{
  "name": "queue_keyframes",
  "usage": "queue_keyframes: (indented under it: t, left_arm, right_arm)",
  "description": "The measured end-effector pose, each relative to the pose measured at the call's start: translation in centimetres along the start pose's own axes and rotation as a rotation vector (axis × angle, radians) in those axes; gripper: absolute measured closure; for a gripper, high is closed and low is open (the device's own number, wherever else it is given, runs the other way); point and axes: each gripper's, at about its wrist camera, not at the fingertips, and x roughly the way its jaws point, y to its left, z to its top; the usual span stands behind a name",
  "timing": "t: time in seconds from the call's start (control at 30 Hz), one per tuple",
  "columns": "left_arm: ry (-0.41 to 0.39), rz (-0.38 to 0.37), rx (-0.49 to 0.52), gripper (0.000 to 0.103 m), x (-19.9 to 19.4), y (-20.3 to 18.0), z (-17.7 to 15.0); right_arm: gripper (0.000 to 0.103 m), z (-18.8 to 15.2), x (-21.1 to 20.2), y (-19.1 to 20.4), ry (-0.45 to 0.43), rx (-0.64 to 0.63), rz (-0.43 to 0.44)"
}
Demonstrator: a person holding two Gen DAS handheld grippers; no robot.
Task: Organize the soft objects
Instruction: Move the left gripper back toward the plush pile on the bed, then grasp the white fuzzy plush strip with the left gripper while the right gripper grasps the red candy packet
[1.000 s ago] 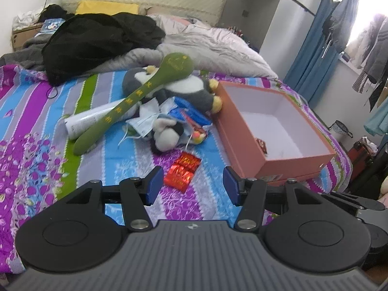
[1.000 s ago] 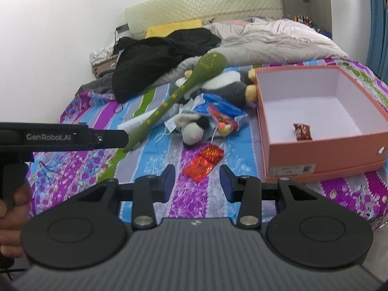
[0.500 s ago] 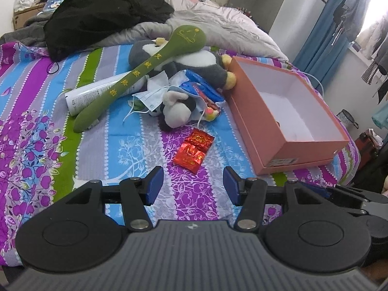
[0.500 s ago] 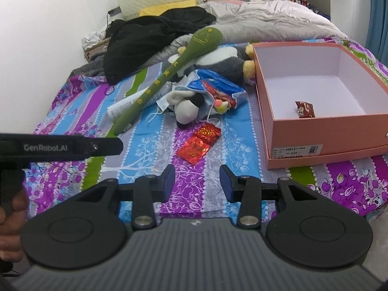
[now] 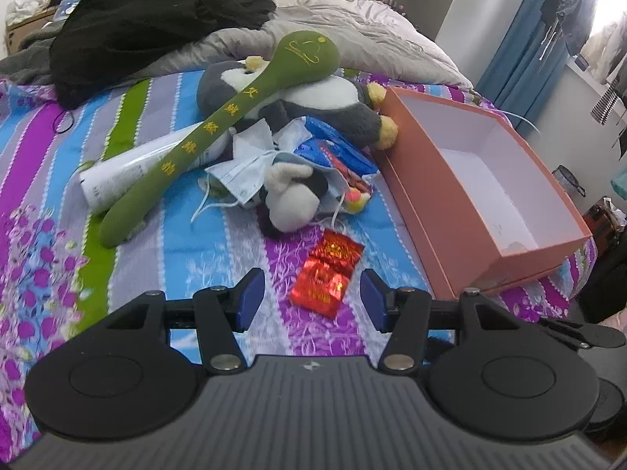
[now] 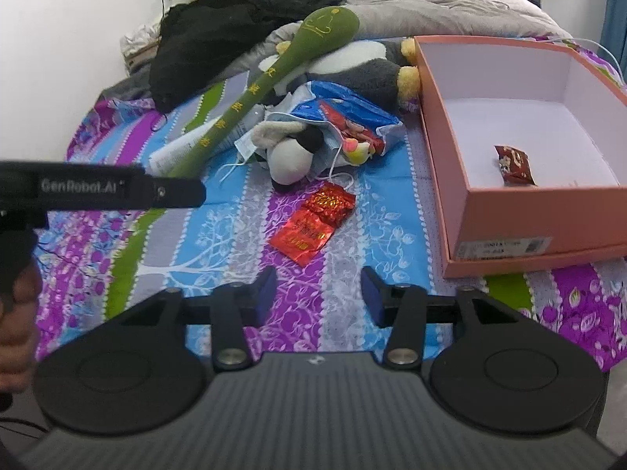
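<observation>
A pile of soft things lies mid-bed: a large grey penguin plush [image 5: 333,105] [image 6: 364,66], a long green spoon-shaped plush [image 5: 219,129] [image 6: 274,74] across it, and a small black-and-white plush [image 5: 292,199] [image 6: 292,152] among face masks and a blue bag [image 6: 345,105]. Two red foil packets [image 5: 327,274] [image 6: 311,221] lie on the sheet nearer me. An open orange box [image 5: 407,184] [image 6: 443,117] stands to the right, holding one small dark-red packet [image 6: 513,164]. My left gripper [image 5: 311,297] is open, just short of the red packets. My right gripper [image 6: 319,291] is open and empty.
A white tube [image 5: 129,172] lies under the green plush. Black clothing [image 5: 149,19] and a grey duvet [image 5: 352,35] are heaped at the far end. The left hand-held gripper [image 6: 98,188] crosses the left of the right wrist view. Blue curtains [image 5: 525,39] hang right.
Both grippers have moved forward over the bed towards the red packets and the plush pile, which now look larger and closer. Both stay open. Nothing on the bed has moved.
</observation>
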Motion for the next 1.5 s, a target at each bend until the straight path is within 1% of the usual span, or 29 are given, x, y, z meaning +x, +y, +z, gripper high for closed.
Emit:
queue_keyframes:
  t: [0.03,0.37,0.5,0.57,0.67,0.73,0.8,0.83,0.9,0.93,1.0,1.03,1.1,1.17,1.33,1.5]
  left_arm:
    - [0.001,0.000,0.002,0.043,0.5,0.1,0.3]
    - [0.006,0.017,0.020,0.045,6.0,1.6,4.2]
    - [0.010,0.038,0.059,0.045,8.4,2.0,5.8]
    - [0.020,0.045,0.075,0.050,9.7,2.2,6.5]
    - [0.029,0.048,0.081,0.052,11.5,2.7,7.2]
    - [0.036,0.049,0.077,0.056,12.5,2.9,7.5]
    - [0.043,0.048,0.068,0.066,13.2,3.1,7.8]
    - [0.043,0.041,0.065,0.068,13.5,3.2,7.9]
    - [0.042,0.032,0.065,0.076,13.8,3.1,8.1]
    - [0.044,0.032,0.066,0.079,14.0,3.0,8.1]
    - [0.044,0.033,0.068,0.090,14.3,3.0,8.2]
    - [0.040,0.030,0.068,0.090,14.2,2.9,8.2]
    - [0.028,0.028,0.065,0.092,13.9,2.9,8.2]
    - [0.022,0.022,0.055,0.092,13.5,2.9,8.1]
    - [0.007,0.017,0.027,0.092,11.9,2.9,7.7]
    - [-0.012,0.011,0.006,0.093,9.6,2.5,6.6]
  right_arm:
    - [0.043,0.3,0.5,-0.1,0.003,0.001,0.002]
    - [0.043,3.0,6.8,-0.8,0.048,0.011,0.004]
    - [0.043,4.0,9.3,-1.1,0.068,0.012,0.012]
    - [0.043,4.3,10.7,-1.3,0.080,0.006,0.015]
    - [0.043,4.6,12.3,-1.6,0.095,-0.008,0.012]
    - [0.043,4.7,13.2,-1.8,0.106,-0.015,0.010]
    - [0.043,4.8,14.0,-2.1,0.119,-0.014,0.017]
    - [0.043,4.8,14.3,-2.1,0.122,-0.015,0.027]
    - [0.043,4.8,15.1,-2.1,0.131,-0.023,0.044]
    - [0.043,4.8,15.6,-2.0,0.139,-0.032,0.051]
    - [0.044,4.8,16.1,-1.8,0.145,-0.043,0.049]
    - [0.043,4.8,16.2,-1.7,0.143,-0.051,0.049]
    - [0.050,4.8,16.2,-1.4,0.134,-0.067,0.037]
    - [0.060,4.8,16.0,-1.4,0.130,-0.067,0.042]
    - [0.061,4.5,15.1,-1.4,0.129,-0.072,0.050]
    - [0.061,3.9,13.3,-1.3,0.124,-0.068,0.052]
